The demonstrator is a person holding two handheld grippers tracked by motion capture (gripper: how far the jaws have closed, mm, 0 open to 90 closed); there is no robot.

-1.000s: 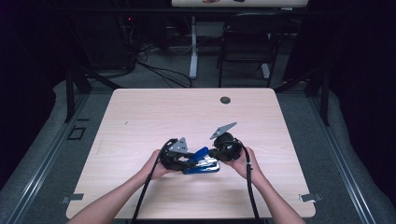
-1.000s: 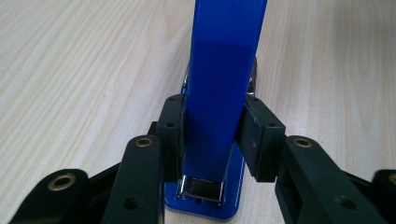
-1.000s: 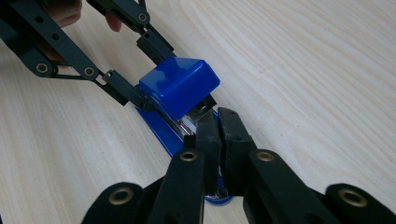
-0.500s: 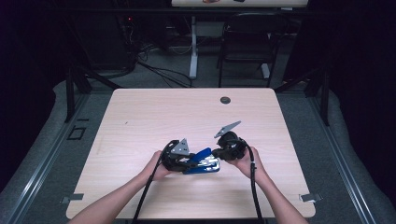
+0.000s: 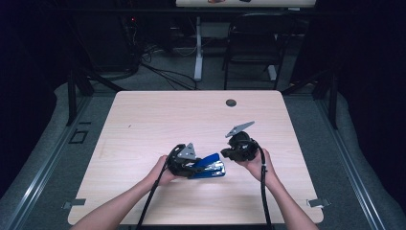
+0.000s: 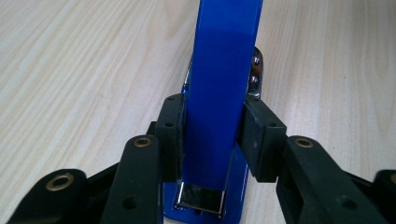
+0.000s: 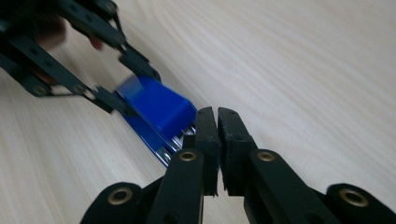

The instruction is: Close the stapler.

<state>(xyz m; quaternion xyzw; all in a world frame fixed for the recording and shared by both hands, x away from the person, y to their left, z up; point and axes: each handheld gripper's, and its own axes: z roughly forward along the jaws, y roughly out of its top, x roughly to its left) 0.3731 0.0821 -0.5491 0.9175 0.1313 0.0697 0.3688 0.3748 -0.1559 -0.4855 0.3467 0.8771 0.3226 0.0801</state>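
A blue stapler (image 5: 209, 166) lies on the table (image 5: 143, 120), nearer the front edge than the back edge and about midway between the left and right edges. Its top arm is lifted up from its base. In the left gripper view the blue arm (image 6: 223, 84) runs straight up the middle, and a shiny metal part (image 6: 254, 74) shows at its far end. The left gripper (image 6: 212, 140) has its two black pads pressed on the two sides of that blue arm, so it is holding the stapler tight. In the high view the left gripper (image 5: 184, 160) sits at the left end of the stapler with the person's left hand (image 5: 163, 170) around it. The right gripper (image 7: 217, 140) is squeezed almost shut with nothing between its pads, and its tips are just beside the stapler's end (image 7: 159, 109). In the high view the right gripper (image 5: 239, 146) is to the right of the stapler, held in the right hand (image 5: 256, 163). A small dark round thing (image 5: 231, 102) sits near the table's back edge, well apart from everything else.
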